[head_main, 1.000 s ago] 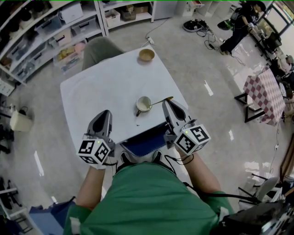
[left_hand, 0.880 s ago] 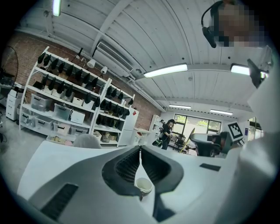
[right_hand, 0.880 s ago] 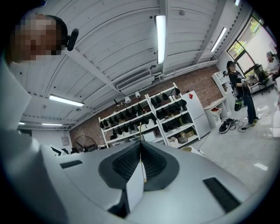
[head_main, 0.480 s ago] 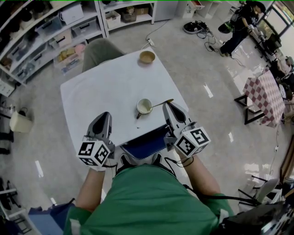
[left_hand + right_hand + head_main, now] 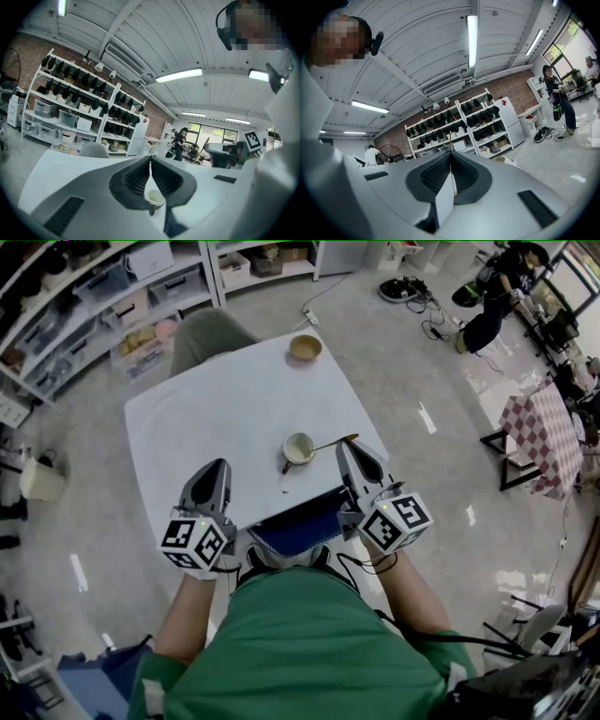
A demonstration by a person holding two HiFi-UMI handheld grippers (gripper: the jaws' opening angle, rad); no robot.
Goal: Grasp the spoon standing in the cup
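Closest of all is the person's green shirt [image 5: 300, 643], with 2 bare arms reaching out from it. The left gripper [image 5: 217, 471], grey with a black-and-white marker cube, sits over the near left edge of the square white table [image 5: 206, 409]. Its 2 jaws are pressed together, with nothing between them. The right gripper [image 5: 346, 447] sits over the near right edge. Its jaws are pressed together too and hold nothing. Between the 2 grippers, a dark blue pad [image 5: 300, 529] lies at the table's near edge.

A little further on stands the small round cream cup [image 5: 298, 448], toward the right side of the table. The thin gold-coloured spoon [image 5: 334, 442] leans in it, and its handle points out to the right. The end of the handle is just beside the tips of the right gripper. I cannot tell if they touch.

At the far edge of the table sits a round tan bowl [image 5: 304, 348], well apart from the cup. Behind the table is a grey-green chair [image 5: 204, 334], then white shelves [image 5: 84, 306] full of boxes. Far off on the right are a red-and-white checked table [image 5: 539, 432] and a person in dark clothes [image 5: 487, 310].

Compared with 1 second ago, the cup, spoon and bowl are in the same spots on the table. Both grippers are where they were, jaws closed as before. Only the whole picture has slid up a tiny bit.
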